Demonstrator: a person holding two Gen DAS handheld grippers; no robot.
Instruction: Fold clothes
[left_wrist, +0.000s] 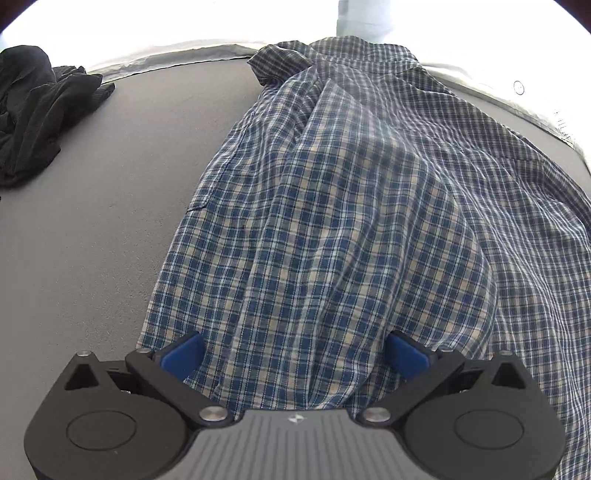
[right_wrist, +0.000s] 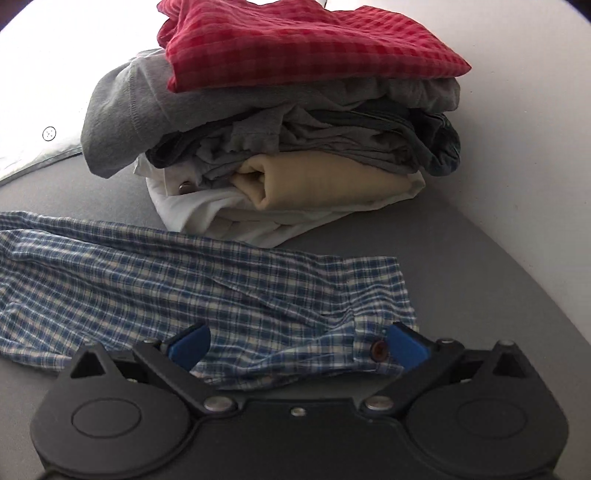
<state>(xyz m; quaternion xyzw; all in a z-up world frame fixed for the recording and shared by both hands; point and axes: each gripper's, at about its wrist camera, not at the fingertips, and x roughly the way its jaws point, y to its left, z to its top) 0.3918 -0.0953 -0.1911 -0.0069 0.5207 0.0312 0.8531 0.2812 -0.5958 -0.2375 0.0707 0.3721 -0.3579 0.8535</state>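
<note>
Right, left gripper (left_wrist: 295, 356) first: jaws spread wide, blue pads (left_wrist: 184, 354) on either side of a raised fold of the plaid shirt (left_wrist: 332, 221). The cloth passes between the fingers and runs under the gripper body. Whether the pads touch the fabric, cannot tell; nothing is pinched. From there the shirt stretches away across the grey tabletop (left_wrist: 92, 221), rumpled, with long creases, its far end bunched at the far edge. It also spills off toward the right side of that view. A dark garment (left_wrist: 40, 110) lies crumpled at the far left corner, well apart from the shirt.

Right gripper (right_wrist: 299, 349): jaws wide too, holding nothing. A sleeve (right_wrist: 184, 280) of the same shirt lies flat on the tabletop between the pads and extends left out of view. The cuff (right_wrist: 376, 295) end sits near the right pad (right_wrist: 406, 350), with a brown button (right_wrist: 379, 350) just beside that pad's tip. The left pad sits over the sleeve's near edge; contact cannot be told.

Beyond the sleeve, a stack (right_wrist: 288, 147) of folded clothes stands on the tabletop, close to the sleeve's far edge. White pieces at the bottom, then a beige one, greys and a dark blue one in the middle, a red checked item (right_wrist: 295, 48) on top. Grey surface shows to the right of the stack.
</note>
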